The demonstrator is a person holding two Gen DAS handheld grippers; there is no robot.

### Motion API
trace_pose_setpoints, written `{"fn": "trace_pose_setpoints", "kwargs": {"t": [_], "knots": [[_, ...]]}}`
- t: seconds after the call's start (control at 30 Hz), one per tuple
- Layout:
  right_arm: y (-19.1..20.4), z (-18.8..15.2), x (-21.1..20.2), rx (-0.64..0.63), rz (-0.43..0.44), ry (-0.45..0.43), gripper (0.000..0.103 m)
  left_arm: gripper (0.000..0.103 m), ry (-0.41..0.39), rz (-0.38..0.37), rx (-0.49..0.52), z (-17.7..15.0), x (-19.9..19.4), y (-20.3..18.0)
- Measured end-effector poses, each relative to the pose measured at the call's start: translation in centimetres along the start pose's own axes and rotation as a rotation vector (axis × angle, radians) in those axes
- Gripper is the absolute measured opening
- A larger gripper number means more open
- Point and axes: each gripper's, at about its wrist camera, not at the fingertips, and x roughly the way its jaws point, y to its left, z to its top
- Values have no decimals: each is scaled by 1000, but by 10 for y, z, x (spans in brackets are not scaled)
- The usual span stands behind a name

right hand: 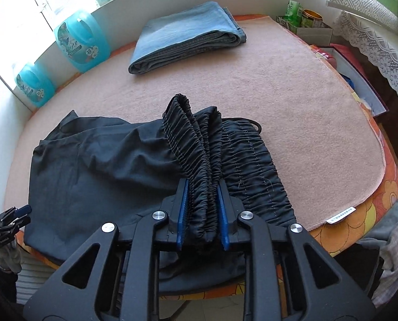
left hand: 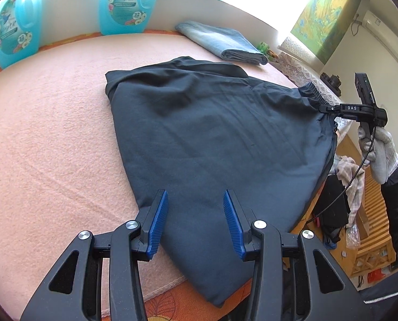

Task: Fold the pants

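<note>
Right gripper clamped on the bunched elastic waistband of our dark pants, which lie on the pink-covered counter. Left gripper hangs open over the leg end, nothing between its pads.

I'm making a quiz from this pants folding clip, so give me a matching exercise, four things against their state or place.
1. dark pants
2. folded jeans
3. left gripper
4. right gripper

A. jaws apart, nothing between them
B. clamped on the gathered waistband
C. at the far side of the table
D. spread out, partly folded

Pairs: 1-D, 2-C, 3-A, 4-B
</note>
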Motion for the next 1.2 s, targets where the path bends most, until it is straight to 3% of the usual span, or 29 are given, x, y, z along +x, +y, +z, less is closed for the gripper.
{"fn": "trace_pose_setpoints", "kwargs": {"t": [0.07,0.2,0.57,0.77,0.93,1.1,1.2], "knots": [[16,5,-12,-47,-40,-40,30,41,-14,5,6,-3,-2,-1],[75,20,-32,-208,-23,-103,30,41,-40,5,0,-6,-3,0],[263,51,-4,-643,244,-101,31,41,-147,-11,-186,12,-8,42],[341,50,32,-822,320,-30,31,41,-179,-22,-304,26,-3,63],[388,47,70,-929,382,96,31,43,-168,-25,-359,34,7,72],[426,40,114,-1015,386,257,31,43,-167,-51,-390,38,15,77],[443,37,136,-1071,352,309,31,43,-172,-56,-393,37,16,78]]}}
